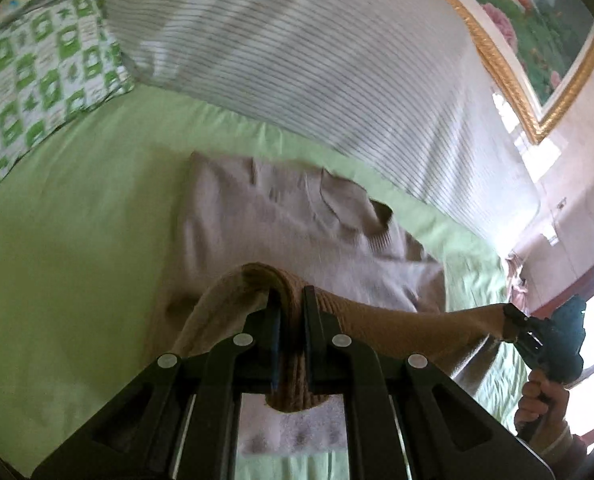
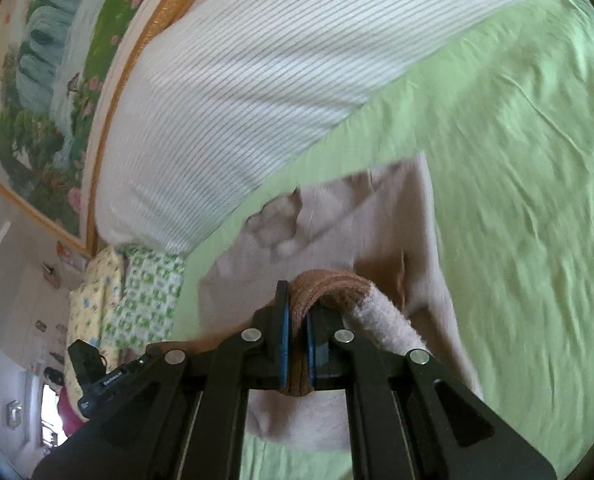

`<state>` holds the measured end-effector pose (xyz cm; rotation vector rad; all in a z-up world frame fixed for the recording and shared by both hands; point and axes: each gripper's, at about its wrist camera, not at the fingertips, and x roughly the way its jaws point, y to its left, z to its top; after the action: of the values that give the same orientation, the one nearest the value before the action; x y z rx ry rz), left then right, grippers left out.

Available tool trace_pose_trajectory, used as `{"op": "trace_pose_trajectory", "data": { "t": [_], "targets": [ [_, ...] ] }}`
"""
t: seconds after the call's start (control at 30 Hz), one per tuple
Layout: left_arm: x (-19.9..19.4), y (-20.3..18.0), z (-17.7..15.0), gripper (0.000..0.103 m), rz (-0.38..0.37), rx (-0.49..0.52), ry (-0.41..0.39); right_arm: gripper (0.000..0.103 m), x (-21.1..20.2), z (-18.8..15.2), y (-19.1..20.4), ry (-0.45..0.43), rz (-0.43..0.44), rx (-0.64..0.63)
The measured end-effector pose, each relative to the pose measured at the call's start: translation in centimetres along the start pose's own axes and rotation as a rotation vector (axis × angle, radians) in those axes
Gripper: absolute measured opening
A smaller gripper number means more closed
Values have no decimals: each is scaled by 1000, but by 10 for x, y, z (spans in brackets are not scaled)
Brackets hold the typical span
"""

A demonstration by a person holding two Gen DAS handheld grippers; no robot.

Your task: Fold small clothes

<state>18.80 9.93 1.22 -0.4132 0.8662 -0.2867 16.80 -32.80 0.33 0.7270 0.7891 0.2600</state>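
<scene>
Sweater [image 1: 297, 216] on bed sheet [image 1: 77, 240], pillow [image 1: 37, 72] behind

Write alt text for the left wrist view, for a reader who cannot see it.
The left gripper is shut on the ribbed hem of a beige sweater lying on a green bedsheet; the right gripper clamps the same hem farther along, lifting it taut. A striped headboard and a green patterned pillow sit beyond.

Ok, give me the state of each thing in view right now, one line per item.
Left gripper: shut on the sweater's ribbed brown hem.
Right gripper: shut on the same hem.
Beige knit sweater: upper part flat on the bed, hem lifted, stretched between both grippers.
Light green bedsheet: spread, wrinkled.
Striped white quilt: bunched behind the sweater.
</scene>
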Motion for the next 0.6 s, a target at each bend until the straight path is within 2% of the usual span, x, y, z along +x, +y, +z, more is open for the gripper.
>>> {"op": "trace_pose_trajectory", "data": {
  "t": [0.33, 0.6],
  "targets": [
    [89, 13, 70, 7, 42, -57, 3, 8, 68, 68, -20, 10, -42, -3],
    [146, 37, 91, 7, 109, -101, 27, 8, 124, 89, -42, 52, -145, -27]
  ]
}}
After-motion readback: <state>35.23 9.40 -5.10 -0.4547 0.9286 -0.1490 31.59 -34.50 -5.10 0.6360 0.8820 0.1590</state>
